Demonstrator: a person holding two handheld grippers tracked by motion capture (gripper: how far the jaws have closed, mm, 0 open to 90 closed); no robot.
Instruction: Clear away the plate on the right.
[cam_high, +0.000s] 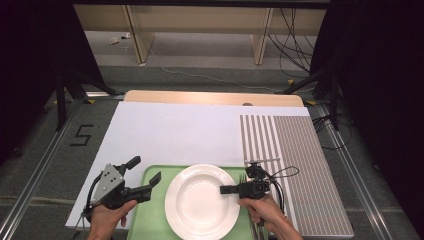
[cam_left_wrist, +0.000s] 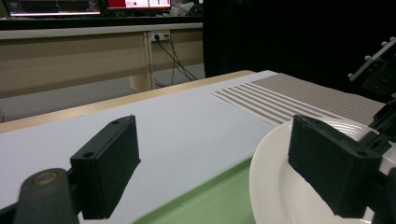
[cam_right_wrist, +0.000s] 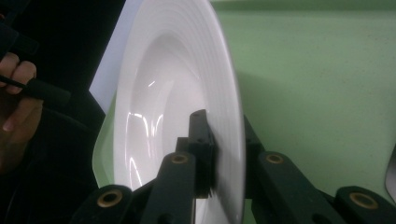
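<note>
In the high view, a white plate (cam_high: 202, 201) is lying on a green tray (cam_high: 150, 210) at the near edge of the tabletop (cam_high: 175, 132), which is covered by a white sheet with a striped mat (cam_high: 295, 165) at its right. The right tool (cam_high: 225, 189) is reaching in from the right and clamping the plate's right rim. A fork (cam_high: 245, 179) is lying on the tray just beside that rim. The left tool (cam_high: 145, 172) is hovering over the tray's left edge, its jaws standing wide apart with nothing between them.

In the left gripper view, the left tool (cam_left_wrist: 215, 163) is showing its two black jaws spread open, the plate (cam_left_wrist: 275, 186) sitting behind the right-hand one.

In the right gripper view, the right tool (cam_right_wrist: 226, 140) is pinching the plate (cam_right_wrist: 177, 84) by its rim, one jaw inside and one underneath, with the tray (cam_right_wrist: 317, 93) behind.
</note>
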